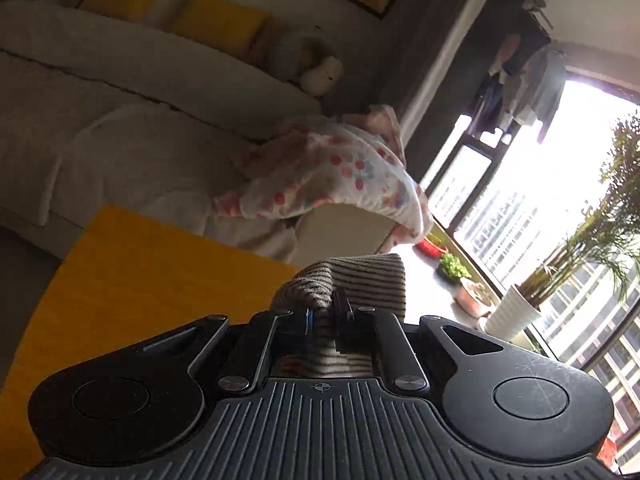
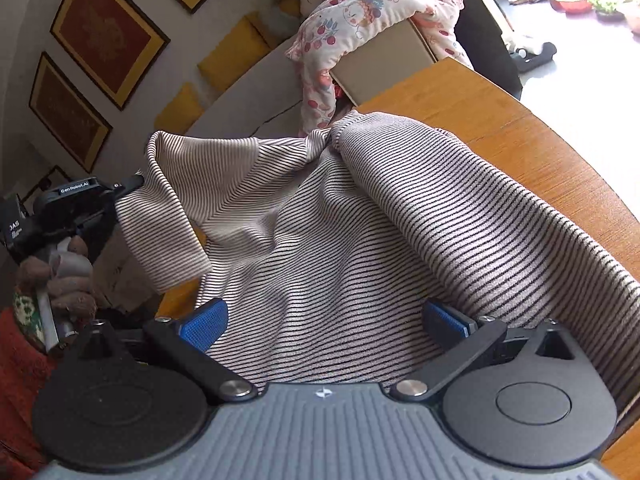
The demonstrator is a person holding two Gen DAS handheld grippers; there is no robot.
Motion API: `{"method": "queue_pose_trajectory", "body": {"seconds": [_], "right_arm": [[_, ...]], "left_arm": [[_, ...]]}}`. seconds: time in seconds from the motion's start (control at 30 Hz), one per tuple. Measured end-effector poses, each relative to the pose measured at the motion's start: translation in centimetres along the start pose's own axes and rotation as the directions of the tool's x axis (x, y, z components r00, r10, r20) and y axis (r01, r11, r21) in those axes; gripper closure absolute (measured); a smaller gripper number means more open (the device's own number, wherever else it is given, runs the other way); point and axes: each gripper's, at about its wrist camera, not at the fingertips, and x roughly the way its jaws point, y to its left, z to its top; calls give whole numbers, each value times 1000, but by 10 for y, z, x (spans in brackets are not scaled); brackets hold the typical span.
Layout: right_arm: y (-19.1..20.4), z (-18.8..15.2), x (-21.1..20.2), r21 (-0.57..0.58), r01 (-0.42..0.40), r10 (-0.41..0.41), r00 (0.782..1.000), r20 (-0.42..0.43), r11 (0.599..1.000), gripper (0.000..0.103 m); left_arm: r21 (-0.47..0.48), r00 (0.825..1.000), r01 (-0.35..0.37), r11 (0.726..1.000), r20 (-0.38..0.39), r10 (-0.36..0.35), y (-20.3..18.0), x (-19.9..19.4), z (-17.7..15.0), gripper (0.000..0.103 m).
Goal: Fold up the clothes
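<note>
A striped grey-and-black garment (image 2: 320,248) lies rumpled on the wooden table (image 2: 500,120), with one part lifted at the left. My left gripper (image 1: 326,314) is shut on a bunched fold of that striped garment (image 1: 360,280), held above the table (image 1: 140,280). In the right wrist view the left gripper (image 2: 132,184) shows at the left edge, pinching the raised cloth, with a person's hand (image 2: 64,276) on its handle. My right gripper (image 2: 324,320) is open, its blue pads (image 2: 204,324) wide apart just above the striped cloth, holding nothing.
A floral garment (image 2: 360,12) hangs over a beige box (image 2: 384,64) beyond the table's far edge. A grey sofa (image 1: 140,92) with yellow cushions (image 1: 216,20) stands behind. Potted plants (image 1: 516,308) line the window sill. Framed pictures (image 2: 108,36) hang on the wall.
</note>
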Motion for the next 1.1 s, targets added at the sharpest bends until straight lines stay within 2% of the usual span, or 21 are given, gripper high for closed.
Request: {"method": "queue_pose_trajectory", "body": {"seconds": [0.03, 0.13, 0.2, 0.23, 0.3, 0.33, 0.37, 0.43, 0.5, 0.6, 0.63, 0.7, 0.73, 0.8, 0.83, 0.93, 0.97, 1.03, 1.07, 1.1], "right_arm": [[2, 0, 1, -5, 11, -11, 1000, 1, 1000, 0], [2, 7, 5, 27, 17, -16, 1000, -16, 1000, 0], [-2, 16, 7, 82, 10, -6, 999, -53, 997, 0], [-4, 22, 9, 110, 11, -2, 997, -77, 994, 0], [-7, 32, 14, 146, 15, 5, 991, -136, 989, 0], [-5, 37, 18, 137, 18, 5, 986, -166, 990, 0], [-2, 42, 21, 113, 22, 0, 981, -195, 993, 0], [9, 52, 24, 27, 25, -18, 974, -225, 999, 0], [39, 57, 18, -175, 26, -54, 985, -162, 984, 0], [79, 70, 12, -444, 64, -99, 994, -55, 894, 4], [83, 78, 18, -487, 87, -121, 992, -38, 869, 8], [93, 94, 29, -566, 134, -163, 987, 0, 813, 8], [93, 102, 40, -592, 157, -187, 982, 11, 791, 8], [82, 120, 72, -606, 193, -241, 970, 2, 771, 8], [72, 129, 89, -598, 198, -261, 965, -19, 776, 8], [40, 147, 134, -530, 189, -287, 952, -107, 827, 9], [32, 148, 144, -513, 187, -292, 947, -132, 838, 13], [21, 150, 162, -503, 186, -305, 938, -166, 844, 43], [23, 148, 165, -537, 189, -317, 935, -156, 822, 48], [27, 146, 168, -580, 195, -331, 934, -137, 791, 61]], "left_arm": [[-26, 999, -34, 999, 12, 34, 17, 1, 12, 92], [-121, 992, -111, 986, -71, 103, 69, 20, 15, 92], [-177, 985, -112, 978, -148, 86, 97, 32, 4, 91], [-207, 980, -111, 972, -185, 72, 108, 36, -2, 86], [-231, 973, -75, 970, -228, 21, 115, 37, -13, 65], [-226, 969, -48, 973, -246, -9, 113, 34, -19, 48], [-209, 966, -31, 978, -258, -24, 108, 31, -23, 40], [-141, 965, -3, 990, -262, -34, 93, 16, -29, 34], [-70, 963, 25, 997, -264, -43, 77, 1, -35, 30], [36, 968, 92, 995, -240, -81, 52, -26, -44, 20], [55, 965, 127, 990, -237, -111, 41, -24, -48, 17], [88, 955, 203, 975, -237, -177, 17, -18, -57, 13], [104, 948, 240, 965, -237, -210, 6, -14, -61, 8], [136, 931, 313, 940, -240, -275, -18, -7, -70, 5], [152, 920, 349, 925, -243, -307, -29, -4, -75, 5], [238, 902, 380, 894, -312, -300, -52, 24, -110, 5], [262, 895, 384, 885, -343, -287, -56, 33, -121, 5], [303, 883, 388, 871, -394, -256, -62, 46, -140, 5], [312, 879, 391, 866, -405, -251, -60, 48, -144, 5], [319, 876, 395, 862, -414, -248, -59, 49, -147, 5]]}}
